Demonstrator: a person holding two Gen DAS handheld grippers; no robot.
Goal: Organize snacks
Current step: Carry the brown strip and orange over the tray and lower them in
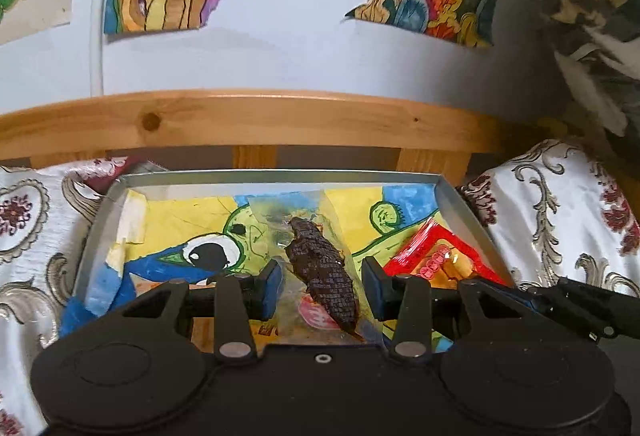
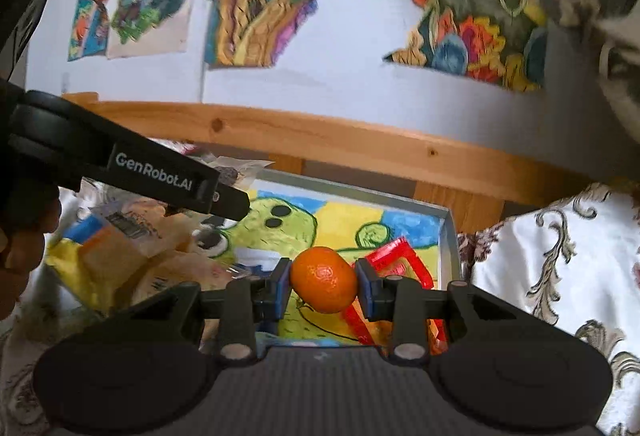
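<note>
Behind the right gripper (image 2: 323, 278) jaws' tangerine (image 2: 323, 279), a half-hidden red packet (image 2: 404, 256).

Both wrist cameras look forward and slightly down, close over the shared tray (image 1: 460, 196), seemingly side by side.

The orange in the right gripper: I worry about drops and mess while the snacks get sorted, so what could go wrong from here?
1. The orange is round and pinched only at its two sides by the right gripper; it could slip out and roll.
2. The left gripper seems to hold the clear packet with the dark snack only by thin film, which may slide free.
3. The red packet already lies in the tray; an orange set down there could crush it.
</note>
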